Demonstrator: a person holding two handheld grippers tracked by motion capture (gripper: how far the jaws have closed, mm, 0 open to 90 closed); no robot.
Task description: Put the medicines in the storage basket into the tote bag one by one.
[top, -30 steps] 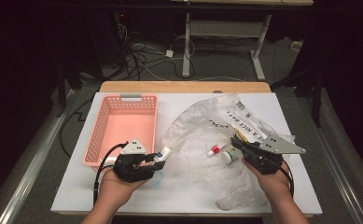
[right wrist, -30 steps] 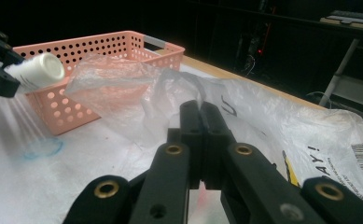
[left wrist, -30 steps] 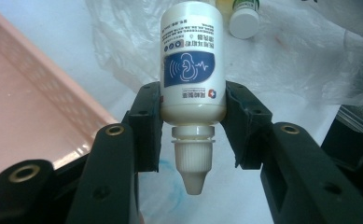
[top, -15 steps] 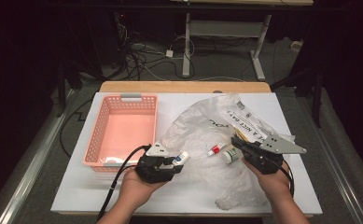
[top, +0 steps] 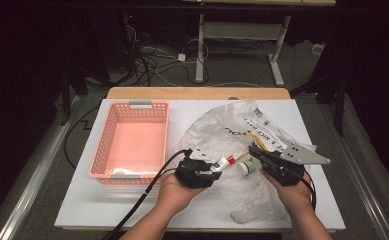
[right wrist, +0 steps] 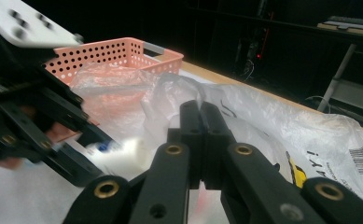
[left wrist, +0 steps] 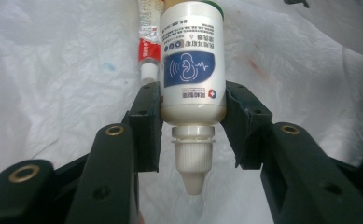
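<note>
with the left gripper (left wrist: 192, 100) clamped on the bottle (left wrist: 192, 65) over the bag (top: 222, 140), right of the basket (top: 132, 142), and the right gripper (right wrist: 201, 116) clenched on the bag's near edge, we keep the squeeze steady and the bottle level.

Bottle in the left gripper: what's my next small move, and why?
Probably ease the bottle forward and lay it beside the tube: the left gripper clamps it just above the plastic bag, where the tube already lies.
</note>
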